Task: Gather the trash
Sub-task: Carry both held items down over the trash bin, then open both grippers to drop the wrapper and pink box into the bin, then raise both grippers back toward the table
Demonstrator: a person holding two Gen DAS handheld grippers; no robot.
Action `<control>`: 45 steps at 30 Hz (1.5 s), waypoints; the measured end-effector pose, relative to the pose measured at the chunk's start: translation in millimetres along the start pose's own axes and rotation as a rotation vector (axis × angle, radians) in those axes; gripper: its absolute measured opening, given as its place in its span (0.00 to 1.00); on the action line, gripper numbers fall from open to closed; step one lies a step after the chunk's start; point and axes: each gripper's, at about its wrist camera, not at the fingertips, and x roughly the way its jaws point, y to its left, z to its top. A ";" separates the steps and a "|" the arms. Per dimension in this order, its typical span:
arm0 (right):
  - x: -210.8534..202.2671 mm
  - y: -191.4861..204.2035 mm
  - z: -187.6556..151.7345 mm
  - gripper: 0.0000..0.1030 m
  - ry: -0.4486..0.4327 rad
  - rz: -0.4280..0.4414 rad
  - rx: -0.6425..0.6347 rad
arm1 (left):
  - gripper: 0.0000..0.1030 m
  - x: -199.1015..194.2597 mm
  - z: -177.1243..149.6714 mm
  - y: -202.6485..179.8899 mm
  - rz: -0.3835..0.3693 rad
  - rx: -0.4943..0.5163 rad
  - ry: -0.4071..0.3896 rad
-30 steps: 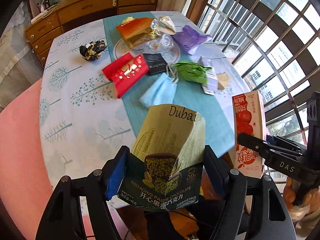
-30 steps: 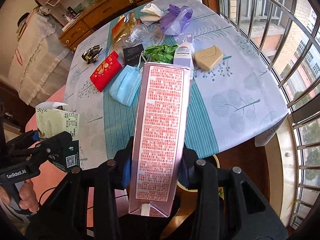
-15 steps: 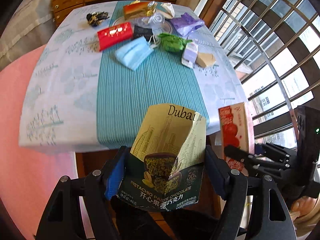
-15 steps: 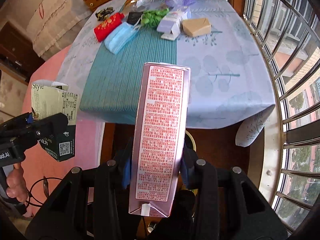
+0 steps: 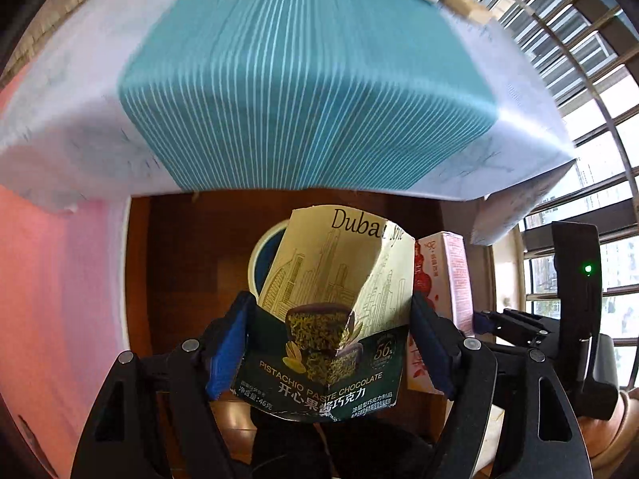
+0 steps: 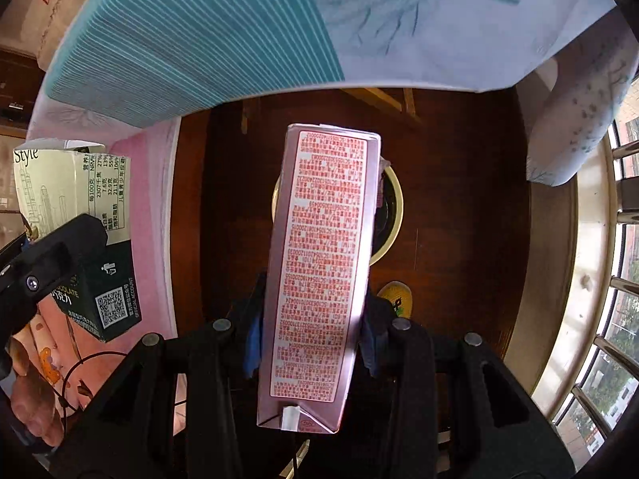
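My left gripper (image 5: 329,343) is shut on a green and cream pistachio chocolate box (image 5: 331,319); the box also shows in the right wrist view (image 6: 80,239). My right gripper (image 6: 311,335) is shut on a tall pink carton (image 6: 319,271) with red print; the carton shows in the left wrist view (image 5: 443,279). Both are held below the table edge, above a round bin on the floor, partly hidden behind the box (image 5: 265,255) and behind the carton (image 6: 389,215).
The table's cloth, white with a teal striped runner (image 5: 303,80), hangs overhead in both views (image 6: 191,40). Dark wooden floor (image 6: 459,219) lies below. A pink surface (image 5: 60,279) is at the left. Barred windows (image 5: 579,60) are at the right.
Both grippers have pulled back from over the table and dropped below its edge, tilting down toward the floor. The bin has come into view. Both still hold their items.
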 end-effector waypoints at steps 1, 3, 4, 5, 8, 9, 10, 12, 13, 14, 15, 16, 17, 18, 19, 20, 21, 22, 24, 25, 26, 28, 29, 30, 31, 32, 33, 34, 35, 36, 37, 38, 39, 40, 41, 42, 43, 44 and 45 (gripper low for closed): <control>14.5 -2.3 -0.2 0.34 0.004 0.001 0.003 | 0.74 11.5 0.0 3.3 0.000 -0.006 0.011; 43.4 -8.7 -0.8 0.35 0.012 -0.003 0.011 | 0.74 47.6 -7.0 14.4 -0.019 -0.028 0.043; 57.8 -12.4 -0.7 0.35 0.016 -0.006 0.018 | 0.75 60.5 -7.2 18.6 -0.032 -0.041 0.054; 71.5 -16.4 -0.2 0.35 0.018 -0.007 0.024 | 0.75 77.8 -9.2 25.2 -0.043 -0.058 0.068; 107.6 -28.6 3.6 0.35 0.008 -0.021 0.031 | 0.76 120.9 -16.7 40.5 -0.040 -0.070 0.091; 117.6 -33.8 2.6 0.35 0.004 -0.027 0.036 | 0.77 135.4 -18.5 45.4 -0.042 -0.069 0.099; 127.4 -38.2 3.7 0.36 -0.002 -0.027 0.042 | 0.78 147.5 -20.2 50.1 -0.048 -0.068 0.106; 144.4 -46.9 4.7 0.36 -0.017 -0.026 0.058 | 0.80 166.7 -22.1 57.2 -0.071 -0.067 0.110; 152.3 -49.4 4.7 0.37 -0.025 -0.028 0.072 | 0.81 174.8 -22.7 60.5 -0.083 -0.064 0.111; 159.3 -55.3 5.7 0.39 -0.032 -0.019 0.089 | 0.82 181.3 -22.8 62.3 -0.085 -0.060 0.112; 166.4 -58.2 7.4 0.42 -0.037 -0.004 0.106 | 0.83 187.6 -25.1 65.0 -0.086 -0.054 0.114; 171.7 -63.4 7.5 0.53 -0.039 0.006 0.123 | 0.84 196.2 -26.0 68.0 -0.091 -0.045 0.128; 175.7 -68.3 6.9 0.62 -0.044 0.007 0.142 | 0.85 202.4 -26.1 69.1 -0.091 -0.038 0.146; 177.7 -73.6 6.9 0.63 -0.056 0.008 0.157 | 0.86 207.0 -22.4 71.0 -0.090 -0.032 0.158; 178.8 -78.6 8.4 0.64 -0.070 0.010 0.168 | 0.87 212.7 -19.5 73.7 -0.086 -0.028 0.159; 185.1 -77.6 16.6 0.69 -0.079 0.009 0.177 | 0.88 216.1 -20.1 76.3 -0.079 -0.027 0.145; 188.4 -77.8 18.9 0.71 -0.085 0.007 0.185 | 0.94 217.2 -18.9 78.3 -0.078 -0.029 0.133; 189.5 -80.1 18.5 0.73 -0.091 0.004 0.192 | 0.97 216.5 -17.5 81.5 -0.082 -0.034 0.119; 194.0 -73.1 26.4 0.73 -0.098 -0.010 0.198 | 0.97 215.8 -14.1 85.6 -0.089 -0.043 0.095; 193.8 -74.5 25.1 0.74 -0.100 -0.018 0.198 | 0.97 213.4 -11.0 89.0 -0.088 -0.043 0.091; 191.1 -71.4 24.5 0.74 -0.101 -0.024 0.199 | 0.97 212.8 -9.5 90.5 -0.086 -0.045 0.089; 190.6 -72.0 27.2 0.74 -0.100 -0.034 0.202 | 0.97 209.7 -5.7 92.7 -0.094 -0.055 0.088; 188.9 -70.2 28.0 0.74 -0.101 -0.039 0.204 | 0.97 208.1 -5.0 92.3 -0.093 -0.058 0.085; 188.1 -67.3 32.6 0.74 -0.103 -0.040 0.208 | 0.97 203.8 -3.6 90.2 -0.095 -0.058 0.083; 184.2 -66.9 32.6 0.74 -0.105 -0.040 0.211 | 0.97 202.2 -1.7 90.0 -0.096 -0.059 0.079; 180.5 -66.5 32.2 0.74 -0.105 -0.043 0.214 | 0.97 198.2 0.0 89.0 -0.097 -0.061 0.073; 176.0 -66.3 31.7 0.74 -0.106 -0.048 0.217 | 0.97 194.2 1.3 86.7 -0.095 -0.063 0.068; 171.4 -65.8 31.1 0.74 -0.107 -0.054 0.221 | 0.97 188.9 1.9 84.8 -0.092 -0.065 0.064; 165.1 -64.8 30.5 0.74 -0.107 -0.057 0.228 | 0.97 182.6 2.8 82.9 -0.092 -0.069 0.064; 156.2 -65.7 28.5 0.74 -0.108 -0.056 0.236 | 0.97 176.9 3.5 80.4 -0.094 -0.073 0.065; 148.4 -64.3 27.2 0.74 -0.111 -0.052 0.243 | 0.97 168.3 4.1 78.5 -0.100 -0.078 0.065; 139.7 -62.4 25.9 0.74 -0.115 -0.046 0.246 | 0.97 159.6 4.6 76.7 -0.103 -0.081 0.063; 131.1 -60.4 24.7 0.74 -0.117 -0.042 0.246 | 0.97 148.8 4.4 73.7 -0.102 -0.080 0.060; 121.8 -57.3 23.1 0.74 -0.119 -0.039 0.241 | 0.97 139.1 5.1 70.9 -0.101 -0.078 0.057; 110.9 -53.7 21.8 0.74 -0.120 -0.037 0.235 | 0.97 126.9 5.7 67.9 -0.104 -0.075 0.054; 99.7 -49.3 19.0 0.74 -0.122 -0.035 0.228 | 0.97 115.9 6.6 65.7 -0.107 -0.071 0.051; 88.7 -44.3 16.7 0.74 -0.126 -0.033 0.220 | 0.97 103.7 7.3 62.8 -0.107 -0.065 0.046; 75.9 -38.8 14.3 0.74 -0.130 -0.031 0.214 | 0.97 88.4 8.7 59.0 -0.108 -0.056 0.038; 62.2 -34.1 11.8 0.74 -0.138 -0.029 0.208 | 0.97 74.3 9.9 55.2 -0.108 -0.048 0.030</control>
